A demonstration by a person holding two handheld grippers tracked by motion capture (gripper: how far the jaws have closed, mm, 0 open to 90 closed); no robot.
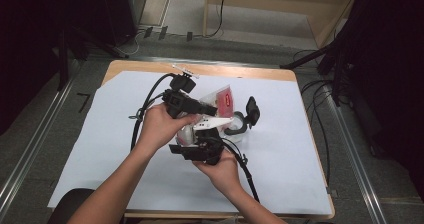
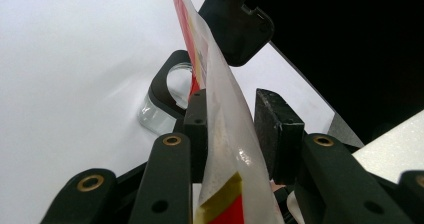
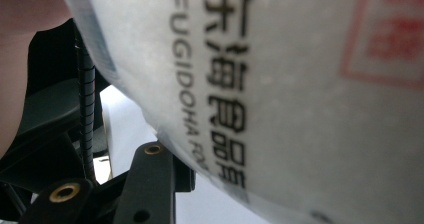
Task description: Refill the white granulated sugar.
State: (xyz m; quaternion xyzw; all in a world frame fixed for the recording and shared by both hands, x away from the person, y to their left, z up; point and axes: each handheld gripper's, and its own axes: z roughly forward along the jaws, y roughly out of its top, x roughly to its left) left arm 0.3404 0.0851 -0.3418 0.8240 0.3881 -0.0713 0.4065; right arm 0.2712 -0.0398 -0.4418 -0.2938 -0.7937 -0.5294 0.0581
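Note:
Both grippers hold a translucent bag (image 1: 221, 100) with red and white print above the table's middle. My left gripper (image 1: 202, 106) is shut on it from the left; in the left gripper view the bag (image 2: 225, 109) stands edge-on, filling the gap between the pads (image 2: 277, 129). My right gripper (image 1: 197, 140) is under the bag's lower end. In the right gripper view the bag (image 3: 300, 94), with black lettering, bulges close over the jaws and hides one of them. A clear jar (image 1: 235, 128) with a black rim lies just behind, its black lid (image 1: 252, 111) hinged open.
White paper (image 1: 100, 149) covers the wooden table. Cables trail from both grippers, one to the left (image 1: 145, 104) and one to the near edge (image 1: 247, 174). In the left gripper view the jar (image 2: 167, 91) and its lid (image 2: 237, 26) sit beyond the jaws.

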